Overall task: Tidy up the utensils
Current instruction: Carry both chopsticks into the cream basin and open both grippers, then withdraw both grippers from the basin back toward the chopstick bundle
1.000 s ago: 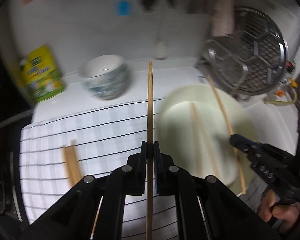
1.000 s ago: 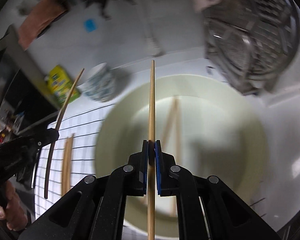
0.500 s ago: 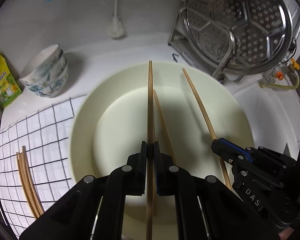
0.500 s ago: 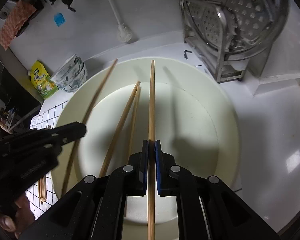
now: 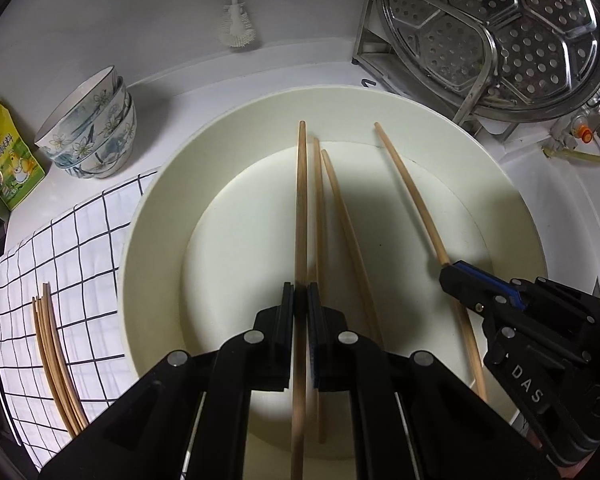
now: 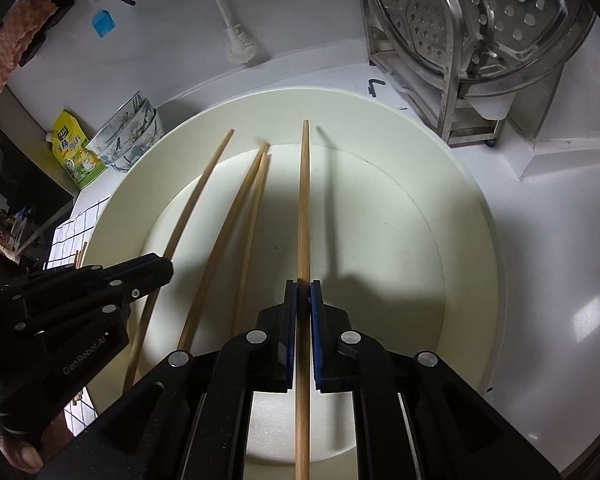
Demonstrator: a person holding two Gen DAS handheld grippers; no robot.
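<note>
- On the checked cloth (image 5: 60, 248), at about 8 o'clock in the left wrist view, a small bundle of chopsticks (image 5: 56, 364) lies waiting; I judge these are not yet sorted.
- A stack of patterned bowls (image 5: 96, 136) and a yellow packet (image 5: 8, 156) stand at 10 o'clock on the white table (image 5: 560, 184), well apart from the work.
- The big cream plate (image 5: 160, 240) fills the middle. Two chopsticks (image 5: 340, 216) already lie in it, side by side.
- The left gripper (image 5: 300, 300) has its fingers narrow, pinching one chopstick (image 5: 301, 200) that points to 12 o'clock over the plate, just beside the two lying ones.
- The right gripper (image 6: 303, 296) is to the right of it, fingers also narrow, clamping another chopstick (image 6: 304, 200) above the plate.
- At 1 o'clock a steel steamer tray (image 5: 500, 28) leans in its rack.
- My judgement: the task is partly done. Two sticks are in the plate, two are about to be laid down, and the bundle on the cloth is left.
</note>
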